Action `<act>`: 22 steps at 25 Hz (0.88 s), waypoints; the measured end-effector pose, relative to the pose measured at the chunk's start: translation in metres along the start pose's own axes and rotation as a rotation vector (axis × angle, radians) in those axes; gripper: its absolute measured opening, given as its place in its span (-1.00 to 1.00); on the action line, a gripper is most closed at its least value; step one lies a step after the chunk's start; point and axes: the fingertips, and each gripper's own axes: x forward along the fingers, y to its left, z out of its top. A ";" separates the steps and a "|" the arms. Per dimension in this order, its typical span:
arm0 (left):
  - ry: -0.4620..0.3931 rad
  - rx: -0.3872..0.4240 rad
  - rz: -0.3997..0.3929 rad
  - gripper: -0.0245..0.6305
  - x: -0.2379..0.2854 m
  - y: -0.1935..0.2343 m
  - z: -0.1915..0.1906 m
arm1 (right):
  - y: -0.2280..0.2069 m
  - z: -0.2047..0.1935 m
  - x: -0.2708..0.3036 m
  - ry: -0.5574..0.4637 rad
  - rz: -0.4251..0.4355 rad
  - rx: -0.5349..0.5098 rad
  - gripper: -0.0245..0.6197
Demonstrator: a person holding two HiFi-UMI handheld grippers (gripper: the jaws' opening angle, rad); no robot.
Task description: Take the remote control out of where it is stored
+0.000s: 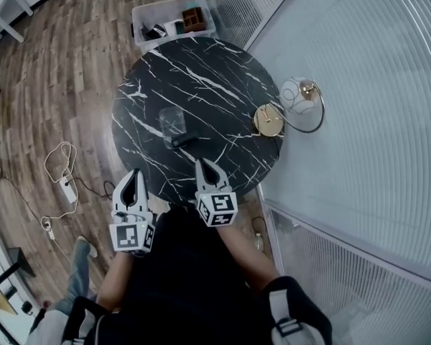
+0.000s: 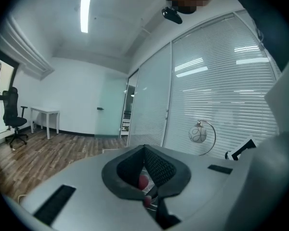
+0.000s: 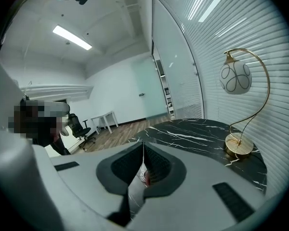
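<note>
Head view: both grippers sit closed and empty at the 6 o'clock rim of the table [image 1: 215, 77], left gripper [image 1: 134, 175] and right gripper [image 1: 203, 165]. The remote [image 1: 184, 141] lies mid-table at the 5 o'clock side of the holder [image 1: 172, 121]; whether it is inside, I cannot tell. Arriving closed, the jaws could shove the remote or tip the holder. The lamp [image 1: 269, 120] crowds 3 o'clock; 9 to 12 o'clock is open.

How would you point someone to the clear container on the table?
Find the round black marble table in the head view. Near its middle, left of the gold lamp base, sits the clear container. It is the only see-through thing there, with a dark oblong object at its near side.
</note>
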 end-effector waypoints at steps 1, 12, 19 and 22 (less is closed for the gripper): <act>0.006 -0.001 -0.001 -0.90 0.006 0.000 -0.002 | -0.002 -0.001 0.005 0.002 0.005 -0.001 -0.91; 0.073 -0.014 -0.022 -0.90 0.039 -0.006 -0.029 | -0.029 -0.043 0.051 0.081 -0.001 0.031 -0.78; 0.105 -0.020 -0.028 -0.90 0.054 -0.007 -0.043 | -0.046 -0.058 0.076 0.123 -0.002 0.041 -0.64; 0.118 -0.029 -0.024 -0.90 0.060 -0.008 -0.047 | -0.049 -0.068 0.087 0.154 0.015 0.045 -0.55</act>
